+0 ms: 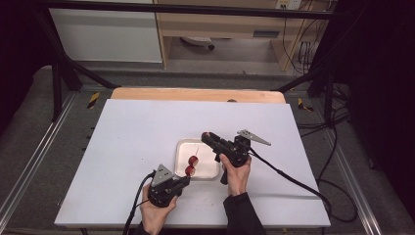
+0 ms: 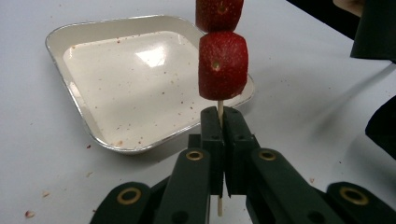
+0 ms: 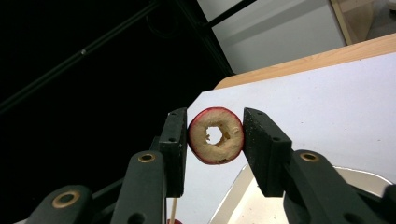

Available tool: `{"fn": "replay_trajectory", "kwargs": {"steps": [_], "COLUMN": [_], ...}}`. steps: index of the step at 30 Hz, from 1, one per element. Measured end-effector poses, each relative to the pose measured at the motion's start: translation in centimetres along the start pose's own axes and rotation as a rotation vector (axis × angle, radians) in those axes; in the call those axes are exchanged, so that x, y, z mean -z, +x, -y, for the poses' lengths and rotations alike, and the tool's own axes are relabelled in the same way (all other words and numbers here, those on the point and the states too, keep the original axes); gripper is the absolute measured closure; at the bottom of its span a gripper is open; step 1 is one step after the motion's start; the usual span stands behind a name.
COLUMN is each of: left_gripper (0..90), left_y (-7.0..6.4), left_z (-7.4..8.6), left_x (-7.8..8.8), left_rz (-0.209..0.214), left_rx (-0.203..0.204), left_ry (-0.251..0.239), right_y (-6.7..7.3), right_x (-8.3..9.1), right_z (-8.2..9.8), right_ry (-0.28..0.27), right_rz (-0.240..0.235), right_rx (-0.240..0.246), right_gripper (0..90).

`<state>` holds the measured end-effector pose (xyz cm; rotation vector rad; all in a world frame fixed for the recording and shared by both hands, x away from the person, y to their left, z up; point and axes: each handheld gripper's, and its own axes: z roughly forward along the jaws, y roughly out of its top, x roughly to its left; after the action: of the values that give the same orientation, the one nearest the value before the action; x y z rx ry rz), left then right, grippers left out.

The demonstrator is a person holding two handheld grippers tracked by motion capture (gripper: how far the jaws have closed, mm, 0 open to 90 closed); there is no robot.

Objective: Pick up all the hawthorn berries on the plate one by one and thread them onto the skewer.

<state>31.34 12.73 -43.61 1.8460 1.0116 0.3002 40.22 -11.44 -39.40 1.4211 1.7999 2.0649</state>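
White table top (image 1: 127,147), the largest item: a flat sheet with a bare wooden strip (image 1: 195,94) along its far edge. Wide open surface lies left of the tray and beyond it; a narrower band lies right of the tray, crossed by a black cable (image 1: 288,177).

Tray (image 1: 208,172), square, pale, rounded corners, raised metal rim. It sits near the middle of the table, closer to the near edge. Its floor is bare but for red specks, seen in the left gripper view (image 2: 140,84).

Right gripper (image 1: 208,137), black, held in a hand (image 1: 238,176) just right of the tray, jaws reaching over the tray's far right corner. The jaws are clamped on a fruit ring (image 3: 215,135), red-skinned, pale-fleshed, with a hole through its centre, pressed at both sides and held above the tray's edge.

Left gripper (image 1: 185,179), black, held in a hand (image 1: 157,211) at the tray's near left corner. Its jaws are clenched on a thin wooden skewer (image 2: 220,112), which rises from between them over the tray's near rim.

Two red fruit pieces (image 2: 222,65), threaded one above the other on the skewer, the lower just clear of the jaw tips, both above the tray's near side (image 1: 192,165).
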Motion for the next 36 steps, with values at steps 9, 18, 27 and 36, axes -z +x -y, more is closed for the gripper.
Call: {"fn": "replay_trajectory", "kwargs": {"steps": [9,18,27,36], "left_gripper": [88.1,88.1,88.1,88.1], "left_y": [-1.1,-1.6,-1.8,-2.3], "left_z": [-0.7,-1.1,-1.3,-1.5], "left_x": [-0.7,-1.4,-1.6,-1.8], "left_rz": [-0.009,-0.011,0.003,0.021], "left_rx": [0.022,0.058,0.109,0.113], "left_ry": [-0.037,-0.059,-0.079,-0.077], "right_y": [0.2,0.5,0.5,0.5], "right_x": [0.2,0.5,0.4,0.3], "right_z": [0.4,0.2,0.5,0.7], "right_ry": [-0.072,-0.12,-0.161,-0.167], "right_rz": [-0.024,-0.04,-0.058,-0.063], "right_rx": [-0.04,-0.064,-0.081,-0.091], "right_gripper": [62.0,62.0,62.1,62.1]}}
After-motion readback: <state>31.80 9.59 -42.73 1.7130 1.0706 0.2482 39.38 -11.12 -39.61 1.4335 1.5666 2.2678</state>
